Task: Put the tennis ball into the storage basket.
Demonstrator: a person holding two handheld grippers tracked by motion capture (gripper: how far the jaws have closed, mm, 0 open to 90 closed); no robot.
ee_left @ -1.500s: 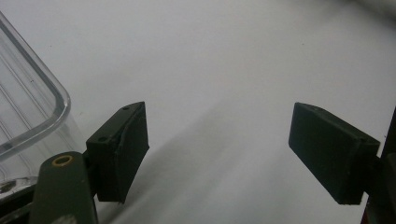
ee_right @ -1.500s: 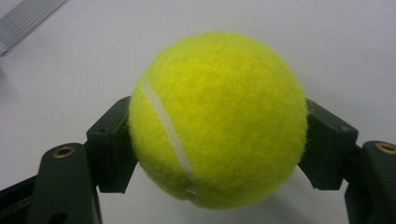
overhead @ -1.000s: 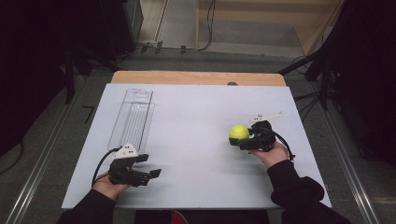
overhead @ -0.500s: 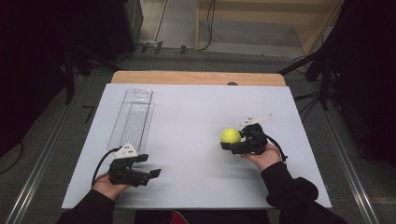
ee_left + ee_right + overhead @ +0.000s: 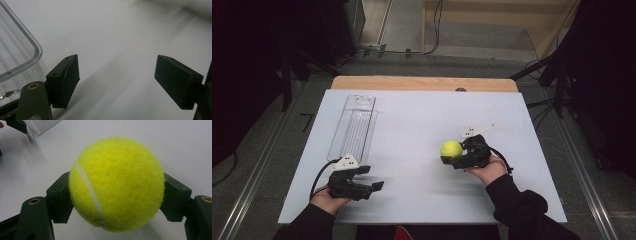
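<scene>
A yellow tennis ball (image 5: 451,149) (image 5: 116,185) is clamped between the two black jaws of my right gripper (image 5: 450,156) (image 5: 116,195), held over the right middle of the white table. My left gripper (image 5: 374,181) (image 5: 117,82) rests near the table's front left, jaws wide apart with nothing between them. A clear plastic tube container (image 5: 354,127) lies lengthwise on the left side of the table, just beyond the left gripper; its rounded rim (image 5: 22,52) is close beside the left jaw.
The white table top (image 5: 412,115) sits on a wooden board (image 5: 422,83) showing at the far edge. Dark stands and cables surround the table on the floor. The clear container's corner (image 5: 42,126) shows at the top left of the right gripper view.
My right gripper has carried the ball leftward toward the table's middle. The left gripper has stayed where it was.
</scene>
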